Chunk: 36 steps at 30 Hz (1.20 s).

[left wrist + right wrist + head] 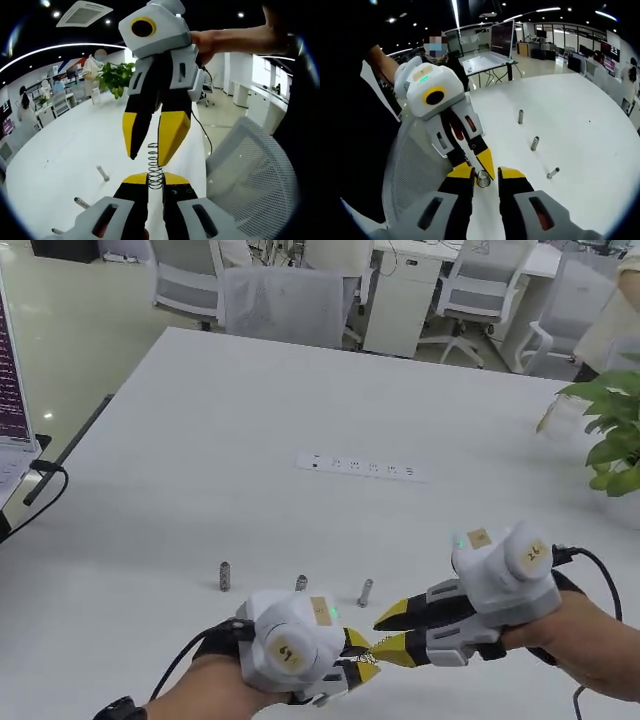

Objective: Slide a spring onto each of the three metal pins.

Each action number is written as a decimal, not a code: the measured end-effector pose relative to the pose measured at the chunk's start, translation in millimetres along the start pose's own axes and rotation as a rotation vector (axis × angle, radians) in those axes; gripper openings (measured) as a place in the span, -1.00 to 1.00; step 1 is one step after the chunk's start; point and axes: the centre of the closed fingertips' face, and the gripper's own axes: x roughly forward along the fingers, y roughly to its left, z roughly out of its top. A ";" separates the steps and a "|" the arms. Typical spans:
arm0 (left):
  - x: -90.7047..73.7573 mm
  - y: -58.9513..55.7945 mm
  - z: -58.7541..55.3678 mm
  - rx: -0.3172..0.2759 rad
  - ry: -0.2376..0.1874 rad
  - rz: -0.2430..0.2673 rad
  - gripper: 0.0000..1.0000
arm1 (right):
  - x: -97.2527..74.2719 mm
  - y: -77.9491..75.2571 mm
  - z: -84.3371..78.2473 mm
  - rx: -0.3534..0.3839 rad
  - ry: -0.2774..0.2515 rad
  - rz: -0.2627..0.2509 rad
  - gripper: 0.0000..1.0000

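Three short metal pins stand in a row on the white table (250, 440): one on the left (225, 576), one in the middle (301, 583) and one on the right (366, 592). The left two look thicker and ribbed. My left gripper (362, 662) is shut on a small spring (155, 170), which sticks out past its yellow tips (154, 179). My right gripper (380, 635) faces it tip to tip. Its jaws are open and straddle the spring's free end (483, 178). Both grippers hover just in front of the right pin.
A white power strip (362, 466) lies mid-table beyond the pins. A potted plant (610, 430) stands at the right edge, and a laptop (10, 390) with a black cable (45, 490) sits at the left. Office chairs (285, 300) stand behind the table.
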 end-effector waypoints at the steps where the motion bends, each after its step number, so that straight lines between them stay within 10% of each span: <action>1: 0.3 0.0 2.0 0.000 -0.004 -0.002 -0.96 | -1.9 0.0 -0.4 -0.013 0.014 -0.001 -0.64; 36: -0.1 2.0 32.9 0.012 -0.080 -0.030 -0.96 | -19.9 4.1 1.4 -0.227 0.197 0.049 -0.59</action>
